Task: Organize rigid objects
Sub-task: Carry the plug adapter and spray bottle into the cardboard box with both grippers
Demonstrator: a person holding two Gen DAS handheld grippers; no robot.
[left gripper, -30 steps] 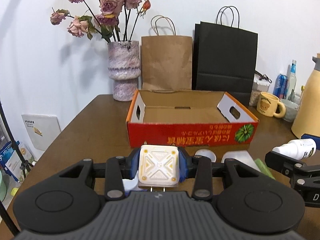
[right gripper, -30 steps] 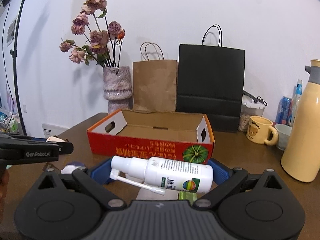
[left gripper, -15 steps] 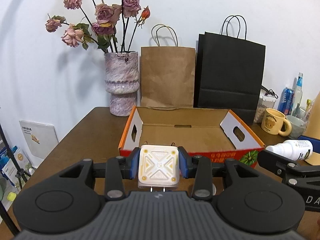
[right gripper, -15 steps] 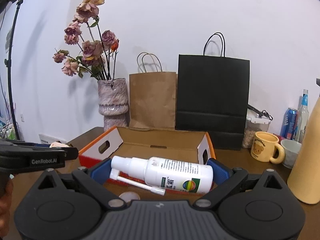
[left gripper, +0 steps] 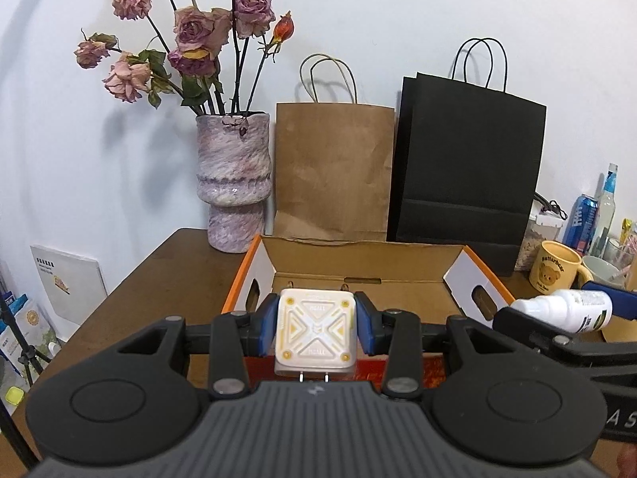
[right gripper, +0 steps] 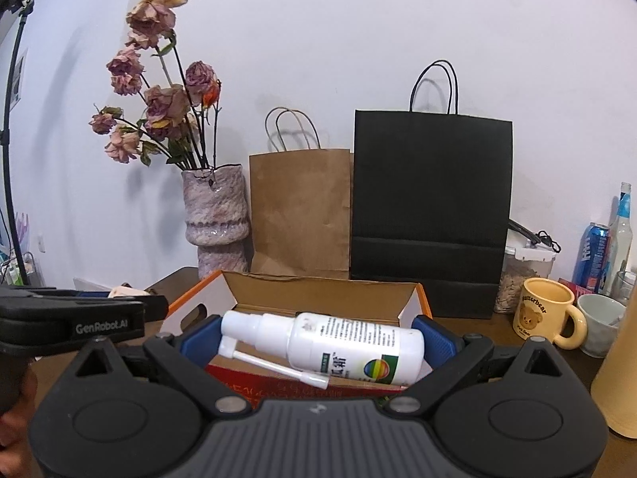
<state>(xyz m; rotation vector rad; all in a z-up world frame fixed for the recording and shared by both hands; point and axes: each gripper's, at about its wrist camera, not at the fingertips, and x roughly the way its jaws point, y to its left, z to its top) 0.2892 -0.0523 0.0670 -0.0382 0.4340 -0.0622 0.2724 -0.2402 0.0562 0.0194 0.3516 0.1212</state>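
The left gripper [left gripper: 317, 328], low centre of its frame, clamps a white square charger [left gripper: 315, 332]. The right gripper [right gripper: 318, 336] clamps a white spray bottle [right gripper: 338, 344] lying crosswise. Both hang before the open cardboard box [left gripper: 370, 269] mid-frame.

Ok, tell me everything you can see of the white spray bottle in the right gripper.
The white spray bottle looks like glossy plastic, with a printed label, a rainbow-coloured logo and a thin nozzle tube folded alongside. It lies sideways, slightly tilted, clamped end to end by the right gripper, whose blue pads press its pump head and base. It hangs above the near edge of the cardboard box.
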